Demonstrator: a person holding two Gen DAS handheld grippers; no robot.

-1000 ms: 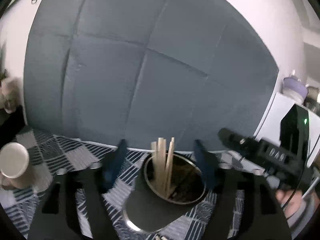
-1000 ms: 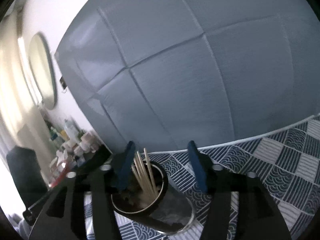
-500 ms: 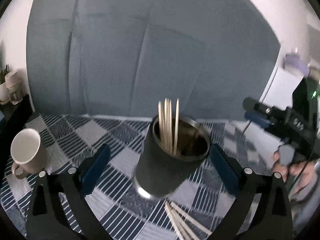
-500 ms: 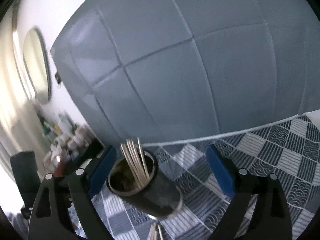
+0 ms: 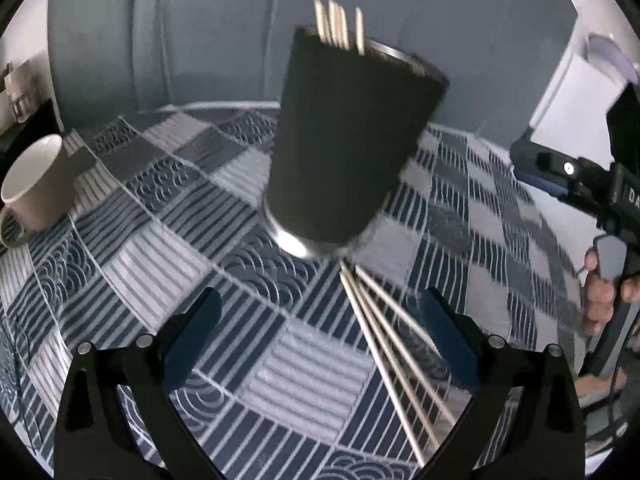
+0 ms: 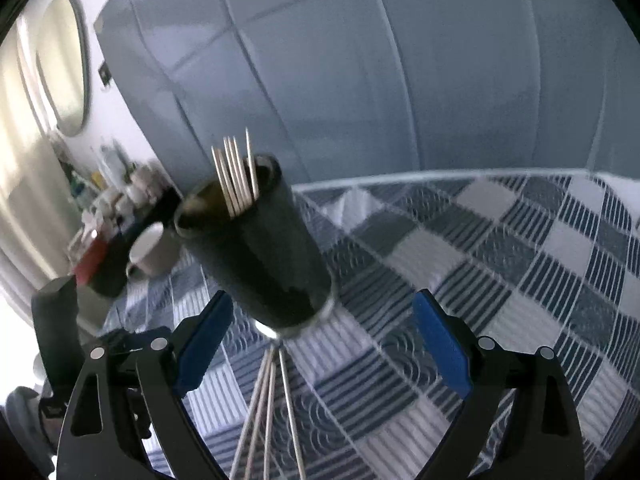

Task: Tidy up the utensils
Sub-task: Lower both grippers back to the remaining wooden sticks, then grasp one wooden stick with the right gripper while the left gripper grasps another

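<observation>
The black tumbler (image 5: 344, 148) holds several chopsticks (image 5: 338, 28), loose chopsticks (image 5: 392, 344) lie at its five o'clock, and both the left gripper (image 5: 320, 340) and right gripper (image 6: 320, 348) are released.

White mug (image 5: 34, 188) on checked cloth (image 5: 168, 248), grey headboard (image 6: 360, 80).

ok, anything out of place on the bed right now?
Yes. Several loose chopsticks lie fanned on the patterned bedspread just in front of the black tumbler, while others stand inside it. Both tongs, left and right, are open and empty. Nothing spilled.
</observation>
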